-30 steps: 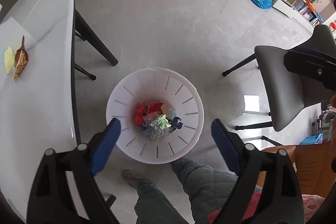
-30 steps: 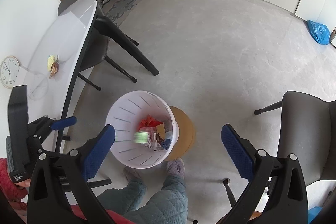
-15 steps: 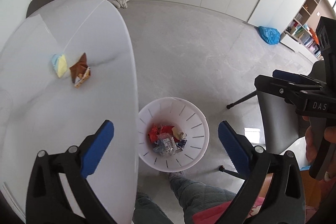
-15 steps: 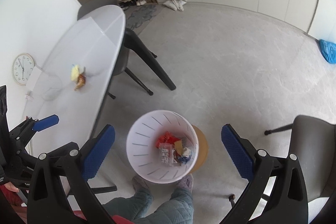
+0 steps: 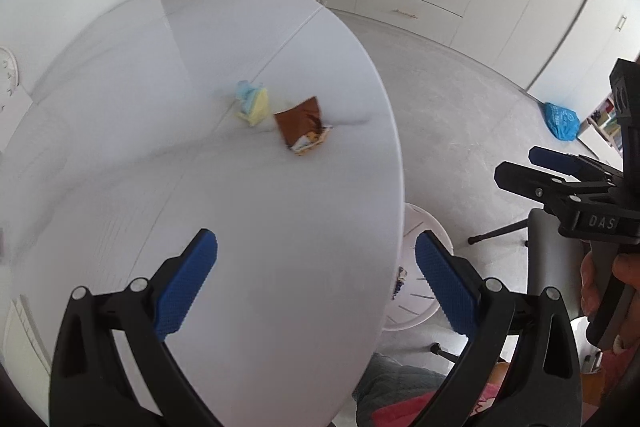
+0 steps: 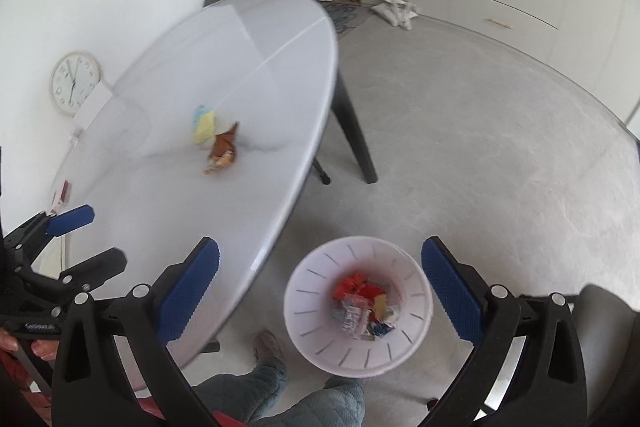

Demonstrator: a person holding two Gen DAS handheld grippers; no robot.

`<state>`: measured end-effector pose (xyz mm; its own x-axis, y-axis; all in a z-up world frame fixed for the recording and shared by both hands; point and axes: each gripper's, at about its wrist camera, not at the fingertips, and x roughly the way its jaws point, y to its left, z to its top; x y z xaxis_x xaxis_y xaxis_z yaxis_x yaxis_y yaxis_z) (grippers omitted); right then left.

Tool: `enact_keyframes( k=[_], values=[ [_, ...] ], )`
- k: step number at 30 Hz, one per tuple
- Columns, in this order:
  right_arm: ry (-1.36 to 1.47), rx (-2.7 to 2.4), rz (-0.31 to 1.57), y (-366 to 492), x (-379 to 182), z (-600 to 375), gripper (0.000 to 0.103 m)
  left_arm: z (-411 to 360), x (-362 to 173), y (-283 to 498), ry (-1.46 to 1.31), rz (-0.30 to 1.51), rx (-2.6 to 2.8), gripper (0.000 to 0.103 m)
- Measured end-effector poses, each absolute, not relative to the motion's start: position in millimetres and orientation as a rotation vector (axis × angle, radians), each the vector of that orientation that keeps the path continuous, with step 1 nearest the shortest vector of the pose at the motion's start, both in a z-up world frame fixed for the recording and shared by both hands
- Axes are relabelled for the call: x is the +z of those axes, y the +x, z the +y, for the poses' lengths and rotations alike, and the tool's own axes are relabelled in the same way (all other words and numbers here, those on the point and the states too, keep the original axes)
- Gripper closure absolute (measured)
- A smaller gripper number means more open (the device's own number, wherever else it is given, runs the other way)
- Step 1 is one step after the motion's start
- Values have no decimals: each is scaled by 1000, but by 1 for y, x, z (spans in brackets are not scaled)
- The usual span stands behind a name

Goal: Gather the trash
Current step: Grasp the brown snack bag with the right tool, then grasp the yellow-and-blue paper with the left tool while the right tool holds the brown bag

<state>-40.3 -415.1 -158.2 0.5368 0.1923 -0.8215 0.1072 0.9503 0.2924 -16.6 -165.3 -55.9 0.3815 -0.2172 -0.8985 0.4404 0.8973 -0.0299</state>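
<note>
Two wrappers left on white table (image 5: pixel 120 147): brown wrapper (image 5: pixel 302 129), yellow-blue wrapper (image 5: pixel 252 103). Left gripper (image 5: pixel 316 287) has swung from bin (image 6: pixel 360 307) to tabletop; right gripper (image 6: pixel 320 291) over bin; both spread, empty

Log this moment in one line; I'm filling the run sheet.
left gripper: open, empty | right gripper: open, empty | wrappers: two on table | bin: holds trash
</note>
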Motion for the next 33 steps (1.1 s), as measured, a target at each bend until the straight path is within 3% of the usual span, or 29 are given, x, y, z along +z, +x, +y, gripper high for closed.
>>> enact_keyframes(
  k=[12,20,25,33],
  values=[
    [184,167,1082,75,-186,-313,3,-84,-52,24,153,1098,-289,8],
    [148,136,1153,97,-211,-297,38,-74,-61,51,148,1122,-306,8],
    [107,126,1146,99,-209,-297,69,-83,-66,61,158,1125,-327,8],
    [165,149,1144,88,-203,-316,74,-113,-80,82,196,1121,-382,8]
  ],
)
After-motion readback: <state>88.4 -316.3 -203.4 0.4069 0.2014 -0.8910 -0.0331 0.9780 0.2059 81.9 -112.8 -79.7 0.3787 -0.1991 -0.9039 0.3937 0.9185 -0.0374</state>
